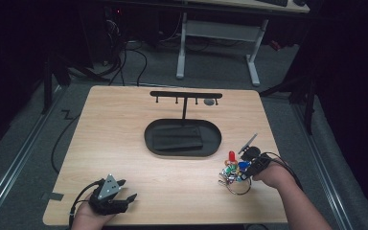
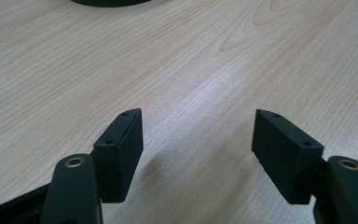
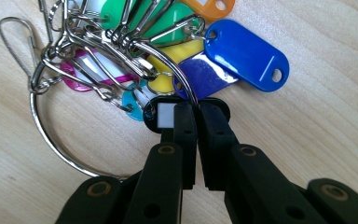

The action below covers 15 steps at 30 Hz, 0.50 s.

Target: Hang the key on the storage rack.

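A large metal key ring [image 3: 45,136] lies on the wooden table [image 1: 124,134], carrying several coloured plastic tags, among them a blue tag [image 3: 247,56] and green ones. My right gripper [image 3: 198,112] is shut on the ring's wire beside a black tag [image 3: 164,114]. From above, the bunch of tags [image 1: 231,172] sits at the front right, with my right gripper [image 1: 245,171] reaching it from the right. Near the front left edge, my left gripper [image 1: 128,189] rests low over bare wood. Its jaws [image 2: 198,140] stand wide apart with nothing between them.
A black oval tray [image 1: 182,138] sits mid-table with a T-shaped hook rack [image 1: 186,95] rising from its back. A small grey item [image 1: 210,101] hangs at the rack's right end. Beyond the table stand a white desk frame [image 1: 218,43] and floor cables.
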Motion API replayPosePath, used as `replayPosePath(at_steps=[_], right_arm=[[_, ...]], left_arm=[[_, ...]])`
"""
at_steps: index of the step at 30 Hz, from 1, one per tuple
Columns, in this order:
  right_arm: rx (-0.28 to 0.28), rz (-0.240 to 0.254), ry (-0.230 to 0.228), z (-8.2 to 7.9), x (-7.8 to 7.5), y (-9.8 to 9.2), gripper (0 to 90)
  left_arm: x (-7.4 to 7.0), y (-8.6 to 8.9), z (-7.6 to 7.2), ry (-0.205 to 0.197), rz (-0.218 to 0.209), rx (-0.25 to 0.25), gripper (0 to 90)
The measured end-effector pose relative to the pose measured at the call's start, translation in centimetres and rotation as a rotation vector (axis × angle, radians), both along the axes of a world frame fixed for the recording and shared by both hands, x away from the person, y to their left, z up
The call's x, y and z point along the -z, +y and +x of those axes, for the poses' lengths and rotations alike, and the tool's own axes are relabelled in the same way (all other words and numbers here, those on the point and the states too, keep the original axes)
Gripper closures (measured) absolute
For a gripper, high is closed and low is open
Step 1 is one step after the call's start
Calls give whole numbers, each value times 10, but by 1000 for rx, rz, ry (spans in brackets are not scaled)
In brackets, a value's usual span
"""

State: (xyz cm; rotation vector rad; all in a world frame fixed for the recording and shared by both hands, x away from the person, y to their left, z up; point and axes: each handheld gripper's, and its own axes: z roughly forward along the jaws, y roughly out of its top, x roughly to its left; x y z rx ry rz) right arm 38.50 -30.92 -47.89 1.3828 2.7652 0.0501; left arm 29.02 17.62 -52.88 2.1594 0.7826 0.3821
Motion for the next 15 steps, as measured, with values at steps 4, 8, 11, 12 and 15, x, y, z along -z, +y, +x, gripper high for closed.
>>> replayPosePath(at_steps=[4, 8, 11, 12, 15], right_arm=[[-13, -15, -22, 0, -1, 2, 866], [-51, -9, -14, -6, -20, 7, 869], [-71, 11, -27, -10, -37, 11, 870], [-84, 15, -38, -12, -44, 13, 871], [-93, 25, -56, -17, -63, 21, 871]], left_arm=[[1, -1, -1, 0, 7, 6, 342], [1, 1, 0, 3, 8, 6, 341], [1, 2, -1, 4, -2, -1, 340], [0, 2, -1, 4, -3, -1, 340], [-1, 2, -2, 1, 2, 5, 339]])
